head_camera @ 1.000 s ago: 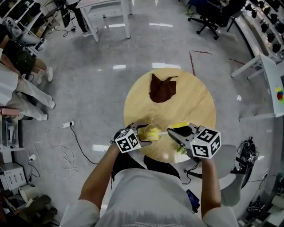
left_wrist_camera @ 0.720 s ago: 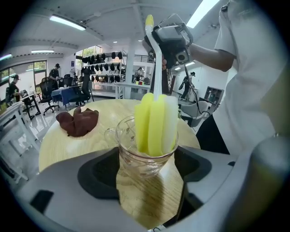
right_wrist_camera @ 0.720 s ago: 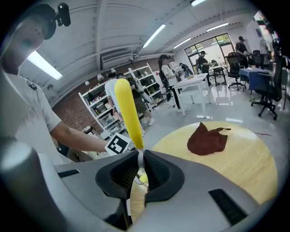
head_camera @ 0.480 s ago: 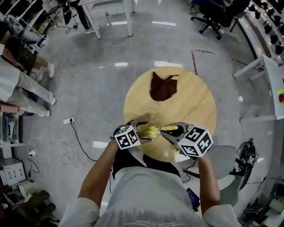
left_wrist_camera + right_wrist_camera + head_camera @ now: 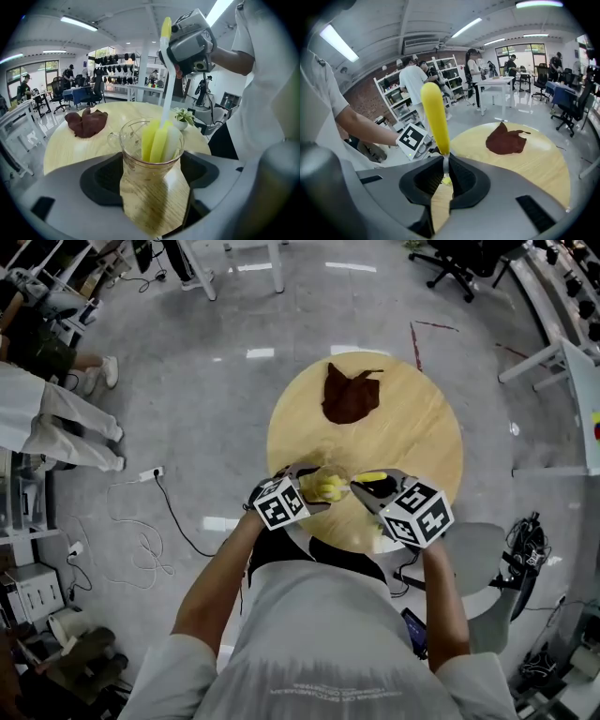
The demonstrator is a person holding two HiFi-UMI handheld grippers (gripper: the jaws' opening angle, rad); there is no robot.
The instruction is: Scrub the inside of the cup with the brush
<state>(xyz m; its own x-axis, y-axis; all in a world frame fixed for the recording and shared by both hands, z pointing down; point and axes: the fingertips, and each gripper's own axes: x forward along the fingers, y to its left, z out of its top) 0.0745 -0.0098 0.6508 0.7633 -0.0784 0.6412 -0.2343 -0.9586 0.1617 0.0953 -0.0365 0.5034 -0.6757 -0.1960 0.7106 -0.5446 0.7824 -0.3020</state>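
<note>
Pinching the brush (image 5: 436, 112) by its thin stem, the right gripper (image 5: 444, 178) is holding its sponge head inside the glass cup (image 5: 150, 199); the left gripper (image 5: 152, 180) is clamping that cup at the round table's (image 5: 412, 446) near edge; a brown cloth (image 5: 350, 395) is lying well apart.

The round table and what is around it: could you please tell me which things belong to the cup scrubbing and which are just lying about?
In use:
- glass cup, gripped by the left tool
- yellow brush, held by the right tool, head inside the cup

Lying about:
- brown cloth on the round table
- small potted plant near the table's edge
</note>
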